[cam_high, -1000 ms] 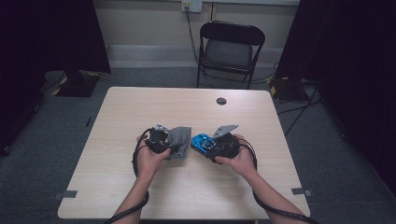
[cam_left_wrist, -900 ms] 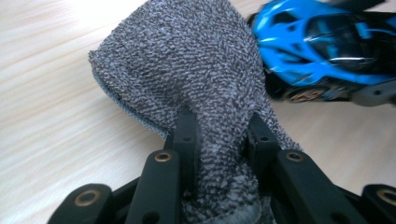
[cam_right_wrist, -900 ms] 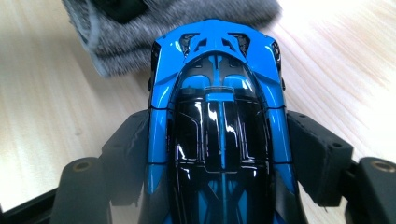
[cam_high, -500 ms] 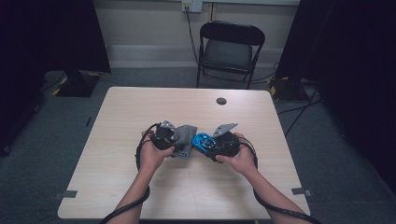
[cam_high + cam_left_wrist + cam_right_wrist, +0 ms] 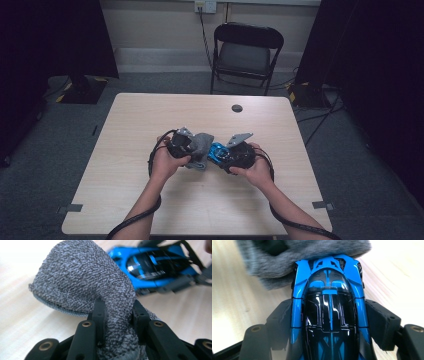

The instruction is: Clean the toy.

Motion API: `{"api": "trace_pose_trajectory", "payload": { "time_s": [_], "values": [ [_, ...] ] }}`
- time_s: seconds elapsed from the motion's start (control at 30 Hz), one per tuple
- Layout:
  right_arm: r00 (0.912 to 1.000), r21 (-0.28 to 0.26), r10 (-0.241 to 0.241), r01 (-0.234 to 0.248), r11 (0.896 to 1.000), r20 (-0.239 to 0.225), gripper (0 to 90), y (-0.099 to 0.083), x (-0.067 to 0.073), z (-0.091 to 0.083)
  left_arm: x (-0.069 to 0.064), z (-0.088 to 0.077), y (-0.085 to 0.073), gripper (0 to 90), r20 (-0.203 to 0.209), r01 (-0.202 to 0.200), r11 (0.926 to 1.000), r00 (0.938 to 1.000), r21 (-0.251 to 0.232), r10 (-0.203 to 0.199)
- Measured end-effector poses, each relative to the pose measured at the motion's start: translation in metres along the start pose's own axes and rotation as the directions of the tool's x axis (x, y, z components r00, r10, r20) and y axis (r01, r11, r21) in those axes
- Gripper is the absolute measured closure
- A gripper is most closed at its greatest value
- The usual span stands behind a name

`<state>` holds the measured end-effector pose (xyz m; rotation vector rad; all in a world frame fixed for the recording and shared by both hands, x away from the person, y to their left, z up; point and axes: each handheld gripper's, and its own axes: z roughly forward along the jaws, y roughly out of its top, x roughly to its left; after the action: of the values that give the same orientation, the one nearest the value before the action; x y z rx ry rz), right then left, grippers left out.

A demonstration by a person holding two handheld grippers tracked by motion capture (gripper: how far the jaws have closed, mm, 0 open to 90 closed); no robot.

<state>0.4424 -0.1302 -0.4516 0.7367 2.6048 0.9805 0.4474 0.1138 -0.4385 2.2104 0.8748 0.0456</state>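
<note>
Knit cloth sock point(image 5: 82, 282), glossy plastic car point(image 5: 329, 315).

The blue toy car point(image 5: 329, 315) is running off the right gripper view's bottom edge (its far end is blurring in the left gripper view), the grey sock point(image 5: 287, 260) hiding its nose.

Grey sock point(image 5: 82, 282) – seemingly touching blue car point(image 5: 329, 315).

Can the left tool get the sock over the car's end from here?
Probably yes. The left tool is shut on the sock, whose open end already meets the car held in the right tool; nothing lies between them.
</note>
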Motion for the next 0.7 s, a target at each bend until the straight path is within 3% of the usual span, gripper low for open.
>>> {"api": "trace_pose_trajectory", "payload": {
  "time_s": [0.2,0.4,0.57,0.6,0.67,0.7],
  "values": [
    [0.9995,-0.008,0.028,-0.028,1.0,0.015,28.4,-0.004,-0.009,0.0,-0.002,0.003,-0.009,70.8,0.058,-0.015,0.9995,0.9982,0.027,0.014],
    [0.9985,-0.005,0.044,-0.043,0.999,0.034,28.4,-0.004,-0.013,0.001,-0.002,0.002,-0.018,70.9,0.069,-0.031,0.9979,0.9973,0.057,0.027],
    [0.9974,-0.01,0.064,-0.063,0.998,0.035,28.4,-0.006,-0.016,0.001,0.004,0.001,-0.029,69.7,-0.001,-0.05,0.9934,0.9987,0.103,0.051],
    [0.9972,-0.013,0.065,-0.065,0.998,0.036,28.4,-0.007,-0.017,0.001,0.005,0.001,-0.03,67.9,-0.029,-0.058,0.993,0.9977,0.103,0.062],
    [0.9973,-0.016,0.068,-0.067,0.998,0.029,28.4,-0.007,-0.017,0.0,0.008,0.0,-0.032,55.0,-0.113,-0.024,0.9966,0.9931,0.079,0.033],
    [0.9974,-0.015,0.066,-0.065,0.998,0.03,28.4,-0.006,-0.016,0.0,0.008,-0.001,-0.033,49.2,-0.155,-0.01,0.9974,0.9876,0.071,0.021]
  ]
}}
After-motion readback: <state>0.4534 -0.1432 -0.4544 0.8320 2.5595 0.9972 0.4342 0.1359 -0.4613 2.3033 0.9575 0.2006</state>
